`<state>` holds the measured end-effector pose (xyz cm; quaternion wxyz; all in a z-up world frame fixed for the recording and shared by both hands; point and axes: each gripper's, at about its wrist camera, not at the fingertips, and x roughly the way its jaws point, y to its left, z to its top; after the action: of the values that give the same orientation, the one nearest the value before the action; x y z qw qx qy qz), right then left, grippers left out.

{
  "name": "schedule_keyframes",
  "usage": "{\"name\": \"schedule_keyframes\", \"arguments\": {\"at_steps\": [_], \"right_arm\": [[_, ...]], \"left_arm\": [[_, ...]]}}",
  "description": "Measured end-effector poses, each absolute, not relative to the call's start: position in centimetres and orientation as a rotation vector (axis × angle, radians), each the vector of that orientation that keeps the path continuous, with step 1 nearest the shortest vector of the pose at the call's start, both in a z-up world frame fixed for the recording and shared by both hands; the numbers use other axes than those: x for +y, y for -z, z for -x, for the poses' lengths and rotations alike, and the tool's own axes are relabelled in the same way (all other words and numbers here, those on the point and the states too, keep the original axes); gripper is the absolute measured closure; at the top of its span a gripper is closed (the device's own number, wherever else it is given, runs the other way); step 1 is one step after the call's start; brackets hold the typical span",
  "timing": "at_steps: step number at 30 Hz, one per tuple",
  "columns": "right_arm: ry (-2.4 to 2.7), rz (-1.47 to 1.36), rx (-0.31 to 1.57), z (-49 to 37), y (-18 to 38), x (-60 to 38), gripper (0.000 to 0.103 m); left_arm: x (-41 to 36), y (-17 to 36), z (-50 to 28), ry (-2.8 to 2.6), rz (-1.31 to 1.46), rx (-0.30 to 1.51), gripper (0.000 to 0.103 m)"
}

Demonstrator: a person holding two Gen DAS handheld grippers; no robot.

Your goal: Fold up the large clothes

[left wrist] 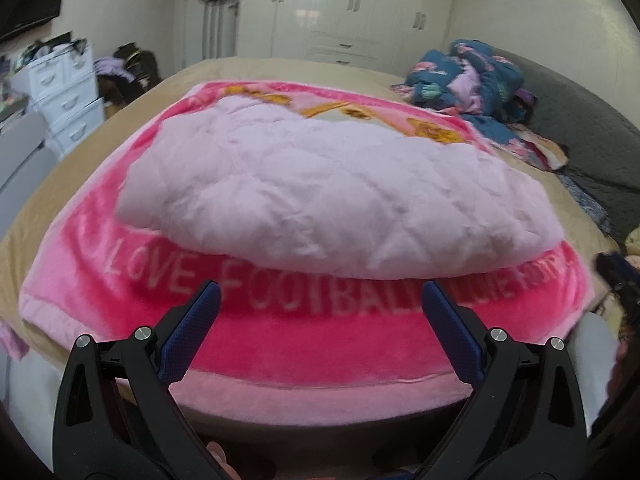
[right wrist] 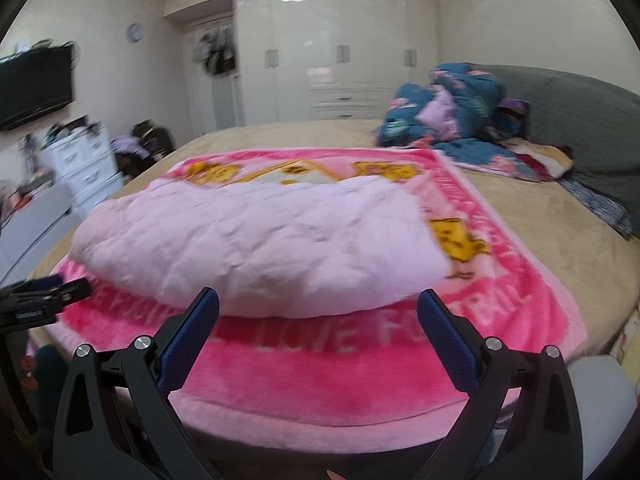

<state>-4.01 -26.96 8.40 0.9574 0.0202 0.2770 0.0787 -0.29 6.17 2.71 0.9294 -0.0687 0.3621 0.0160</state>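
Two open grippers, left gripper [left wrist: 320,292] and right gripper [right wrist: 319,298]; one folded garment [left wrist: 320,196].

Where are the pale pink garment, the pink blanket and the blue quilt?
Garment [left wrist: 320,196]: left wrist view, middle of its top.
Blanket [right wrist: 320,380]: right wrist view, near border.
Quilt [right wrist: 448,116]: right wrist view, middle of the heap.

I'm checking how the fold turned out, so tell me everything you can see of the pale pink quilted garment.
The garment is pale pink, soft and puffy, with quilted diamond stitching. It lies as one thick folded bundle, rounded at its near edge, on the bright pink blanket spread on the bed. Neither tongs touch it; both are open, short of its near edge. No sleeves, collar or fastenings show.
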Motion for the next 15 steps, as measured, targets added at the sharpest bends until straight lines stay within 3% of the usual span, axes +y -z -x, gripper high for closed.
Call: {"name": "schedule_keyframes", "arguments": {"at_steps": [5, 15], "right_arm": [[0.107, -0.108, 0.613, 2.4, -5.9, -36.5, 0.004], [0.991, -0.283, 0.891, 4.0, 6.9, -67.1, 0.004]], "left_arm": [[15.0, -2.2, -1.6, -0.236, 0.214, 0.760, 0.009], [42.7, 1.3, -8.4, -0.827, 0.303, 0.809, 0.009]]}}
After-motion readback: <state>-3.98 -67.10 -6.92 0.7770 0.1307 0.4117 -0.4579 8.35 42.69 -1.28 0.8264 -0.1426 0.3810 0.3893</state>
